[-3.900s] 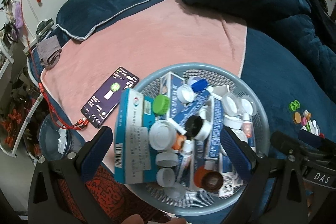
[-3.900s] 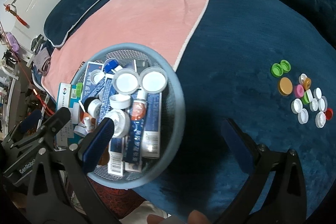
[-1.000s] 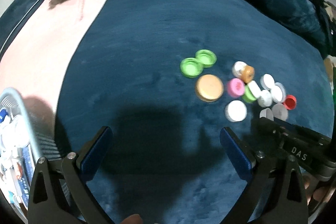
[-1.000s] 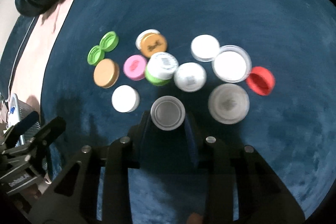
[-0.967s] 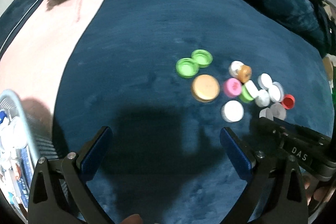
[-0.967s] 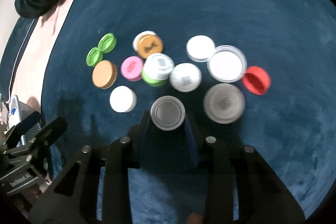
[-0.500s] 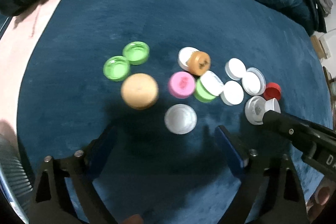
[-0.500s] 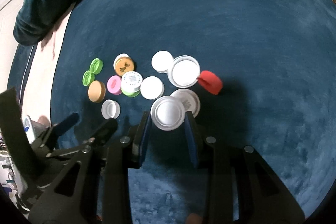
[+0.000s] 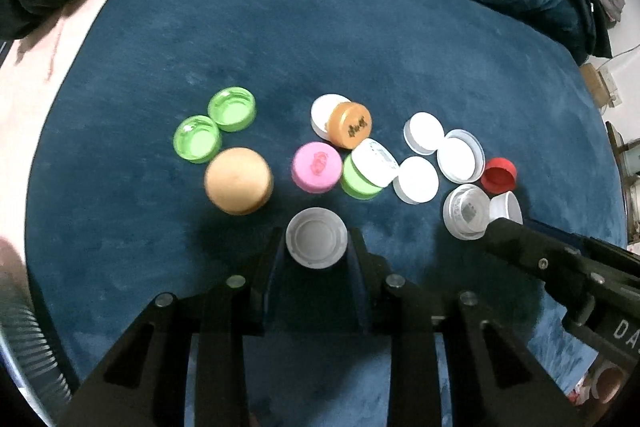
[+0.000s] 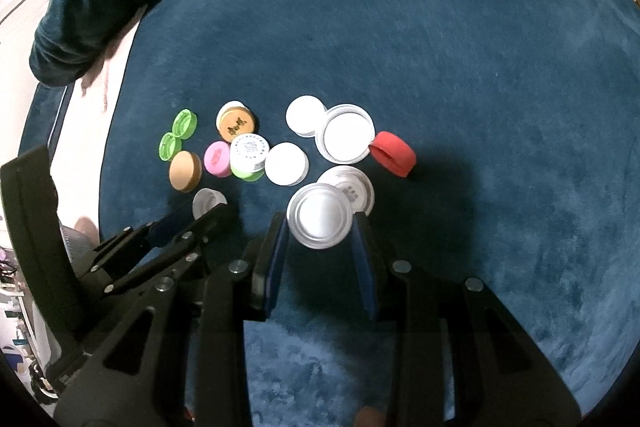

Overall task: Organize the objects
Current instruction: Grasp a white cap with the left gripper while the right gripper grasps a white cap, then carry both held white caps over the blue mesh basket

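- Our left gripper had just been closing, and its jaws now stood narrow with a grey-white cap pinched between the pads, open side up.
- That cap sat at the near edge of the cluster on the dark blue blanket, just below the pink cap and beside the tan cap.
- Our right gripper was drawn in just as narrow, clamped on a white cap that we saw raised in front of a clear lid lying on the blanket.
- From the right wrist view, the left gripper's tip reached in from the lower left with its cap showing at the fingertips.
- The other caps lay loose nearby: two green caps touching each other at the left, an orange cap leaning on a white one, a red cap at the right edge.
- A pink sheet showed at the far left.
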Demonstrator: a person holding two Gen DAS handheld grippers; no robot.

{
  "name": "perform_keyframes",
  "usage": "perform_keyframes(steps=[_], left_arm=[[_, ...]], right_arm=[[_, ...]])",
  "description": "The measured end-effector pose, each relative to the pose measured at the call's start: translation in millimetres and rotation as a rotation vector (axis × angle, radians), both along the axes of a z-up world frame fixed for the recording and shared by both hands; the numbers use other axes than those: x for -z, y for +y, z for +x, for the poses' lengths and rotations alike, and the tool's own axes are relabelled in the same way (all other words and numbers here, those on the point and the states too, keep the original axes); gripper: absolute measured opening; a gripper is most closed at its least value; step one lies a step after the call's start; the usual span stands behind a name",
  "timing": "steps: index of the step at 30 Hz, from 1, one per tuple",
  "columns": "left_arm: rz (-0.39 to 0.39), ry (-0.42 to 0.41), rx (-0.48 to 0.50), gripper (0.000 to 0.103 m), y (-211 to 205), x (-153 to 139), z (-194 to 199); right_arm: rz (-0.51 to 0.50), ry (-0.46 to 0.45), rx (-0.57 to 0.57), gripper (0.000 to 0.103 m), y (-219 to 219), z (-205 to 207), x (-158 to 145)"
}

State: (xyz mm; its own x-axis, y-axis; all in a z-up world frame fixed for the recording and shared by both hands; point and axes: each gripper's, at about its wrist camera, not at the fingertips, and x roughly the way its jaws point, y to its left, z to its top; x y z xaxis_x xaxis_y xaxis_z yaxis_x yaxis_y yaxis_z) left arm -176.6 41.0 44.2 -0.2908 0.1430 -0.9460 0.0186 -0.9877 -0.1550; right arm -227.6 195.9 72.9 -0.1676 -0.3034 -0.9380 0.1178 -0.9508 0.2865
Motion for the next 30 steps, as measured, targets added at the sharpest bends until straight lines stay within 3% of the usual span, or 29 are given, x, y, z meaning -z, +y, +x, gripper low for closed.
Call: perform_keyframes(steps=[9, 16, 23, 30], left_arm=[[-0.047, 0.074, -0.041, 0.031, -41, -45, 38], [-0.059, 0.151, -0.128, 0.031, -88, -88, 72], [-0.076, 0.200, -0.255, 0.031, -152, -118, 117], [-0.080, 0.214, -0.426, 0.031, -233, -123, 164]], right_arm=[[-0.032, 0.041, -0.051, 0.033, -29, 16, -24], [-0.061, 0.083, -0.157, 0.033, -83, 42, -47], [-0.104, 0.116, -0.285, 0.033, -149, 73, -67], [-0.132, 0.133, -0.440, 0.033, -225, 114, -77]])
